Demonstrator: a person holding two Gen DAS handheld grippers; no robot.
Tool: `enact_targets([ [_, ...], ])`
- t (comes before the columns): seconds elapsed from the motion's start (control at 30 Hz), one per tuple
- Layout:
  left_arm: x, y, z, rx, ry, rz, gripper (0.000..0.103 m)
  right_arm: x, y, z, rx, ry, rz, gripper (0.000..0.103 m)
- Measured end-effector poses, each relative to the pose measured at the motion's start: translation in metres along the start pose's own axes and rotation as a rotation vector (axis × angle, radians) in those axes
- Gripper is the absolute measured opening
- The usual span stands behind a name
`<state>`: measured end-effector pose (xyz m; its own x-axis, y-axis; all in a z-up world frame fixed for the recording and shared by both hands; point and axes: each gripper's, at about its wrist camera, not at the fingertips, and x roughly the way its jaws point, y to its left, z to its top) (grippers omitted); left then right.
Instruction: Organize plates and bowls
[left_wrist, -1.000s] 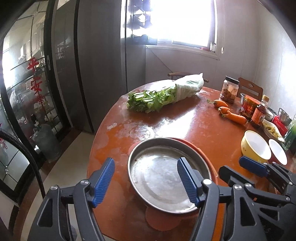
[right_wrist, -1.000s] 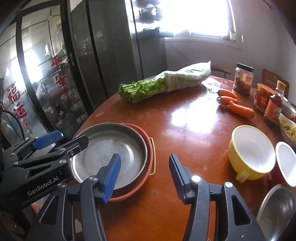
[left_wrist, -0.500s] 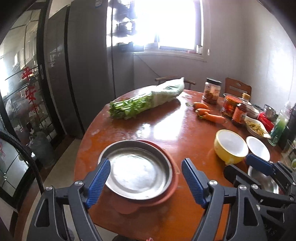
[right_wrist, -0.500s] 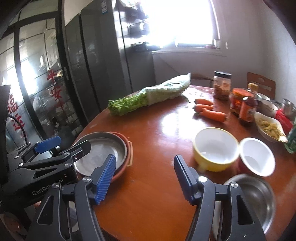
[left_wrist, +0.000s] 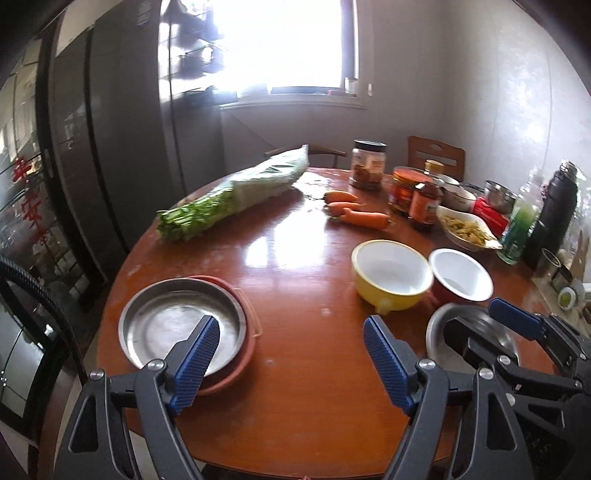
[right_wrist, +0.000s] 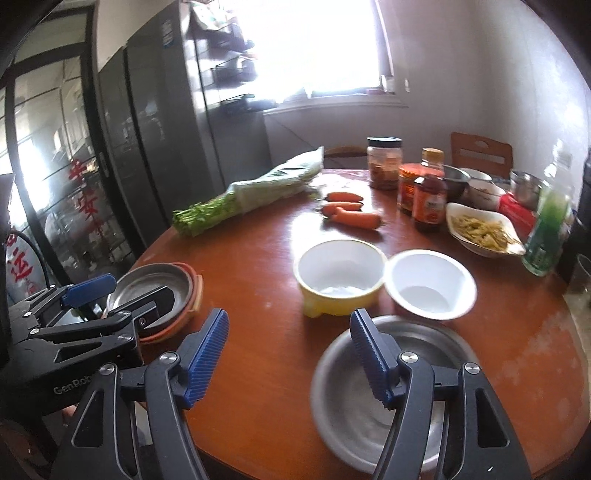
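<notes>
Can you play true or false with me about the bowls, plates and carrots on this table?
1. The yellow bowl is full of soup. False: it looks empty.
2. The steel plate sits on a reddish plate. True.
3. The carrots lie inside a bowl. False: they lie on the table.
4. The right claw holds nothing. True.
5. The left claw is gripping the yellow bowl. False: it is open and holds nothing.

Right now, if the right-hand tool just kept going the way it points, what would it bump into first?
Probably bare table, just left of the steel plate; beyond lies the yellow bowl. Depth is uncertain.
</notes>
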<state>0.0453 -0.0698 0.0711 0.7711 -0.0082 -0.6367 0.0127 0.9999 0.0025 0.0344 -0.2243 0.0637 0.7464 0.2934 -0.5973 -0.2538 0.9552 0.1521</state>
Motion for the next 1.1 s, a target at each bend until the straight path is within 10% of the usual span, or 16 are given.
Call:
enact_targets([
  [0.9, 0.06, -0.104, -0.022, 0.096, 0.164, -0.16, 0.081, -0.009, -0.125, -0.047, 0.12, 0.115, -0.187, 0.07],
  [1.1, 0.079, -0.119, -0.027, 0.128, 0.208, -0.167, 0.081, 0.003, -0.134, -0.051, 0.115, 0.13, -0.195, 0.056],
])
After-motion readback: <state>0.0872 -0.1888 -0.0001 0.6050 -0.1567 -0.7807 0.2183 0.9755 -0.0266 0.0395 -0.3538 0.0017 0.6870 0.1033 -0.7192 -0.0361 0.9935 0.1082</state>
